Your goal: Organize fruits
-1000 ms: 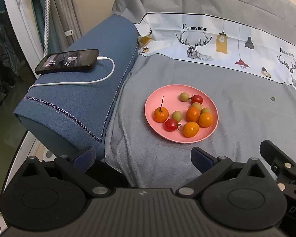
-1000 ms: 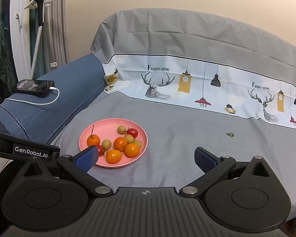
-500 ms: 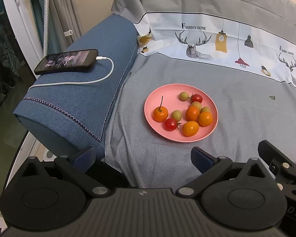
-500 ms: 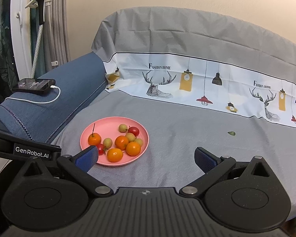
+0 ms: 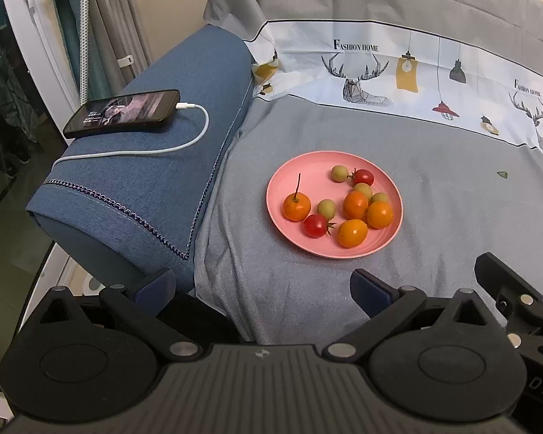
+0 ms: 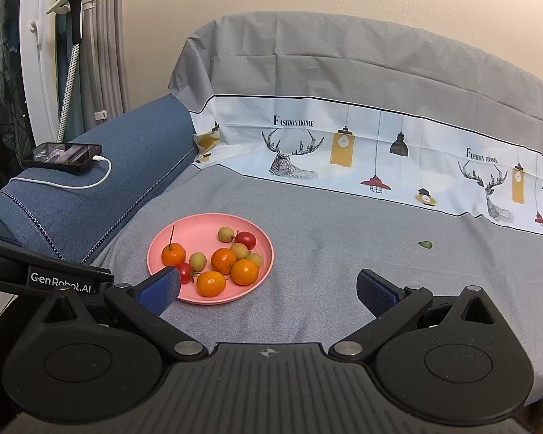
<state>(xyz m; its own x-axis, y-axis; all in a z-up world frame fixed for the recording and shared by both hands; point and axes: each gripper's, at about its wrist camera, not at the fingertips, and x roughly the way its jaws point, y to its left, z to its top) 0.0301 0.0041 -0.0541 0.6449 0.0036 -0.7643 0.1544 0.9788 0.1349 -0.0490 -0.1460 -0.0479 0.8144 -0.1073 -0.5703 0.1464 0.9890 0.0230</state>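
Observation:
A pink plate (image 5: 297, 170) lies on the grey-covered sofa seat and holds several small fruits: orange tangerines (image 5: 354, 204), red cherry tomatoes (image 5: 315, 225) and pale green round fruits (image 5: 339, 173). The plate also shows in the right wrist view (image 6: 199, 226). My left gripper (image 5: 260, 285) is open and empty, hovering in front of the plate near the seat's front edge. My right gripper (image 6: 268, 285) is open and empty, just right of the plate, with its left finger (image 6: 159, 289) overlapping the plate's near rim.
A blue armrest (image 5: 155, 166) at the left carries a phone (image 5: 123, 111) on a white charging cable (image 5: 144, 152). A small green scrap (image 6: 425, 244) lies on the seat to the right. The sofa back (image 6: 344, 72) rises behind. Curtains stand at far left.
Both grippers have crept slightly forward towards the plate. Nothing was grasped and the fruits have not moved.

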